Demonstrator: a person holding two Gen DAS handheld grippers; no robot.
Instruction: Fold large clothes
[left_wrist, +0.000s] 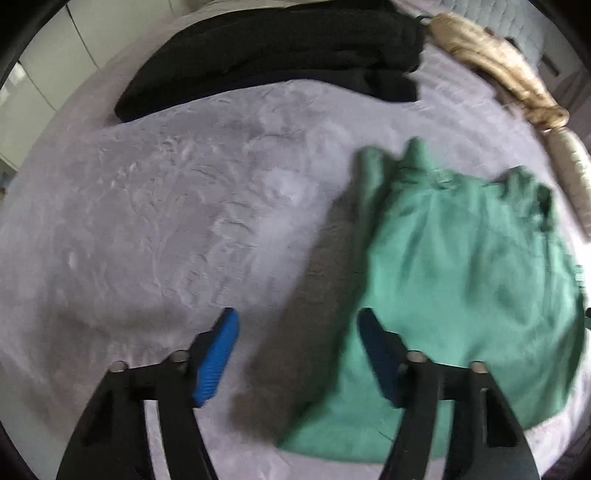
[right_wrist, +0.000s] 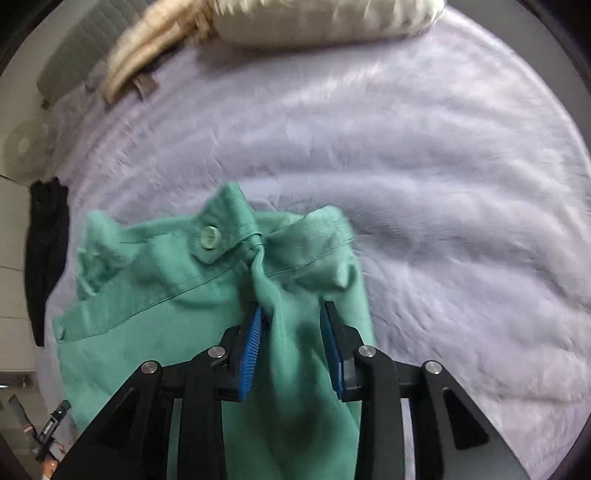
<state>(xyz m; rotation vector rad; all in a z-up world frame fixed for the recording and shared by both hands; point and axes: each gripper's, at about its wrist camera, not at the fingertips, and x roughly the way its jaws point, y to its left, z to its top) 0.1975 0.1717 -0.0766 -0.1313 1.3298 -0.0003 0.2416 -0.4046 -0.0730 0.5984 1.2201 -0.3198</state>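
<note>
A green garment (left_wrist: 461, 277) lies crumpled on the lilac bed cover (left_wrist: 147, 221), at the right of the left wrist view. My left gripper (left_wrist: 297, 314) hangs open above the cover at the garment's left edge, its right finger over the green cloth and nothing between the pads. In the right wrist view the green garment (right_wrist: 147, 295) shows a waistband with a pale button (right_wrist: 209, 236). A raised fold of it stands between the jaws of my right gripper (right_wrist: 292, 305). The fold touches the left pad, and a gap shows at the right pad.
A black garment (left_wrist: 277, 48) lies folded at the far side of the bed and shows as a black garment (right_wrist: 48, 251) at the left edge. A beige furry item (left_wrist: 498, 62) and a white fluffy bundle (right_wrist: 325, 18) lie along the bed's far edge.
</note>
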